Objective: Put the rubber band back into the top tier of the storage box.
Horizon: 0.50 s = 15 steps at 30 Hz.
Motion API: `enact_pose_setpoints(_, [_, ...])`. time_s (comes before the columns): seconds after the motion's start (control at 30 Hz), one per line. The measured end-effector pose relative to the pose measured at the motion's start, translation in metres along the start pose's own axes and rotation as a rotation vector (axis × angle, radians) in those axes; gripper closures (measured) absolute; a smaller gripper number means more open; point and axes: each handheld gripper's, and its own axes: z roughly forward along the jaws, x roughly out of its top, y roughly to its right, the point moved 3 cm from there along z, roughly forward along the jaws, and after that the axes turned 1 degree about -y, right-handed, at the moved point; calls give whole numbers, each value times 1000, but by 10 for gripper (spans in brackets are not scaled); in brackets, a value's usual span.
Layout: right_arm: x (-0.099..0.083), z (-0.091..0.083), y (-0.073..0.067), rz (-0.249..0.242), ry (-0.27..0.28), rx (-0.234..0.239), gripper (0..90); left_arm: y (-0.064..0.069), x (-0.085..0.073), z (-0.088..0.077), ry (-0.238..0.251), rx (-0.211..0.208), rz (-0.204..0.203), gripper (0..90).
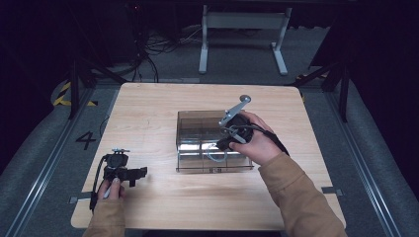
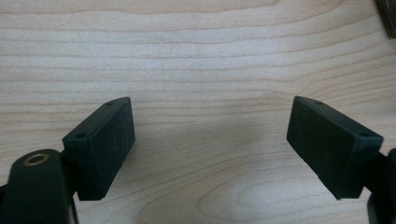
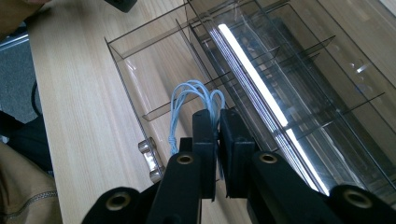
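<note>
A clear smoky plastic organiser box (image 1: pixel 195 126) stands mid-table with its front drawer (image 1: pixel 237 167) pulled out toward me. My right gripper (image 1: pixel 222 144) points down over that drawer, shut on a small coil of pale blue cable (image 1: pixel 214 155). In the right gripper view the cable loops (image 3: pixel 189 93) stick out past the closed right gripper (image 3: pixel 218 116), above the drawer's divided compartments (image 3: pixel 135 79). My left gripper (image 1: pixel 142 173) rests low over the bare table at the front left. Its jaws stand wide apart in the left gripper view, with nothing in the left gripper (image 2: pixel 211 107) but wood behind.
The drawer has a metal handle (image 3: pixel 150 161) at its front. The wooden table (image 1: pixel 148 108) is bare to the left and behind the box. Its front edge (image 1: pixel 197 228) is close to my forearms. A white desk frame (image 1: pixel 242 29) stands on the floor beyond.
</note>
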Motion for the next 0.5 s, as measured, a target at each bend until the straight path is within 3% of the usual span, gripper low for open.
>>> enact_pose_setpoints(0.5, [-2,18,1,2,-51,16,857,-3,-3,-2,0,7,-11,160])
